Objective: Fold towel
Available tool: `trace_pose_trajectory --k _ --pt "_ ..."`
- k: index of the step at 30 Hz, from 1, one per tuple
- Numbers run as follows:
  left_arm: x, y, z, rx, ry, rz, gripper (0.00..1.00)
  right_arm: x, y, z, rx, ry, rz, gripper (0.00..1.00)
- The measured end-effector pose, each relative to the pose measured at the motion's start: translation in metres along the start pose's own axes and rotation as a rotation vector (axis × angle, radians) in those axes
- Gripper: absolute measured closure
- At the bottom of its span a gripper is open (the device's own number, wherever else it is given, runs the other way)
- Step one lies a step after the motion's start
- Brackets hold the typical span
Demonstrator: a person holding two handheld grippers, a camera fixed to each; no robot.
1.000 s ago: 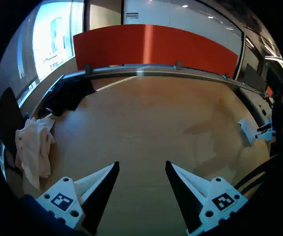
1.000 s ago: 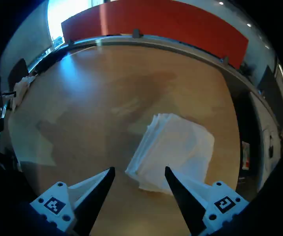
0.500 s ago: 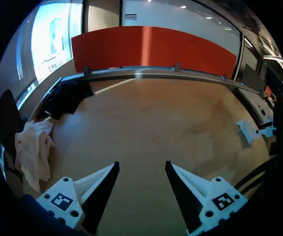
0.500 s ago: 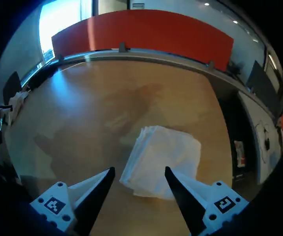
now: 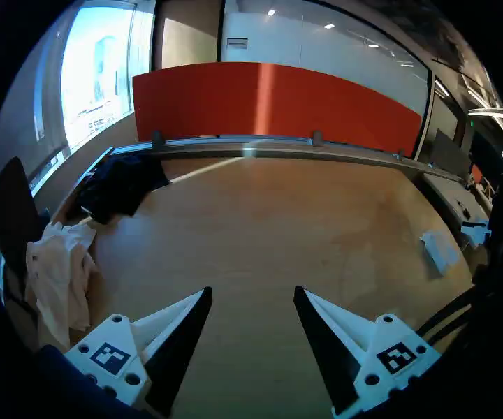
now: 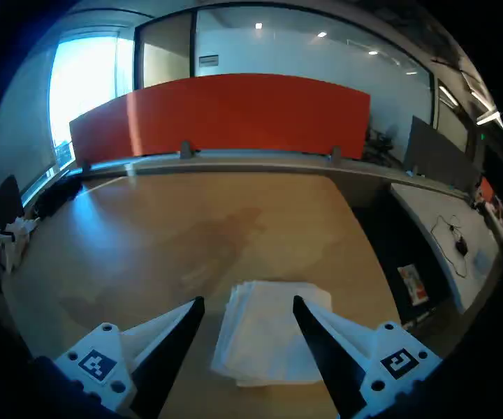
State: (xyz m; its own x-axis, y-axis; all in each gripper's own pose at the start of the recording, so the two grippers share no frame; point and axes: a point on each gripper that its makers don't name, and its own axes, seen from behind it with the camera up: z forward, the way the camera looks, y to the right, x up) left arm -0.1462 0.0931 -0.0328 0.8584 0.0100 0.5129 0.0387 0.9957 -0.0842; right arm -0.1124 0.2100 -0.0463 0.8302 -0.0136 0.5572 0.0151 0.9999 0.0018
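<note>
While nobody is touching it, the crumpled cream cloth (image 5: 56, 272) hangs over the far left edge of the wooden table (image 5: 265, 216). A black garment (image 5: 119, 185) is bunched just behind it, toward the orange partition (image 5: 272, 98). Both look pushed aside, I'd say, to keep the middle free for working. Next across, the left gripper (image 5: 251, 314) hovers over bare wood with its fingers spread wide and nothing between them, which reads to me as a tool idling, not reaching. Further right, near the table's right edge, lies the folded towel (image 6: 272, 335). It is a neat white stack with its layered edges showing along the left side, flat on the wood and well apart from the heap at the other end. The right gripper (image 6: 248, 321) hangs just above the towel's near edge, fingers parted and gripping nothing, with the stack visible below the gap. Judging by those squared layers, the folding looks finished, and the gripper's place above suits a last check. Past the table on the right stands a white desk (image 6: 440, 230)
</note>
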Motion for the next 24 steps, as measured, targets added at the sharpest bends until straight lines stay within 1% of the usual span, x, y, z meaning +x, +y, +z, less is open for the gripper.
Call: trace_pose_trajectory --k 3,6,11,14,20,24 --pt "0.007 0.000 0.001 -0.003 0.028 -0.010 0.14 0.007 -0.002 -0.001 -0.005 0.034 0.014 0.02" --pt "0.018 -0.001 0.001 -0.003 0.071 -0.021 0.14 0.017 -0.006 -0.004 -0.005 0.077 0.021 0.02" --pt "0.041 -0.005 0.000 -0.001 0.152 -0.041 0.14 0.044 -0.010 -0.011 -0.014 0.172 0.025 0.02" --pt "0.055 -0.010 -0.002 0.007 0.204 -0.053 0.14 0.062 -0.012 -0.018 -0.022 0.229 0.030 0.02" --pt "0.077 -0.018 -0.010 0.020 0.287 -0.054 0.14 0.091 -0.013 -0.027 -0.037 0.312 0.052 0.02" --pt "0.085 -0.022 -0.012 0.037 0.320 -0.047 0.14 0.104 -0.021 -0.035 -0.037 0.347 0.044 0.02"
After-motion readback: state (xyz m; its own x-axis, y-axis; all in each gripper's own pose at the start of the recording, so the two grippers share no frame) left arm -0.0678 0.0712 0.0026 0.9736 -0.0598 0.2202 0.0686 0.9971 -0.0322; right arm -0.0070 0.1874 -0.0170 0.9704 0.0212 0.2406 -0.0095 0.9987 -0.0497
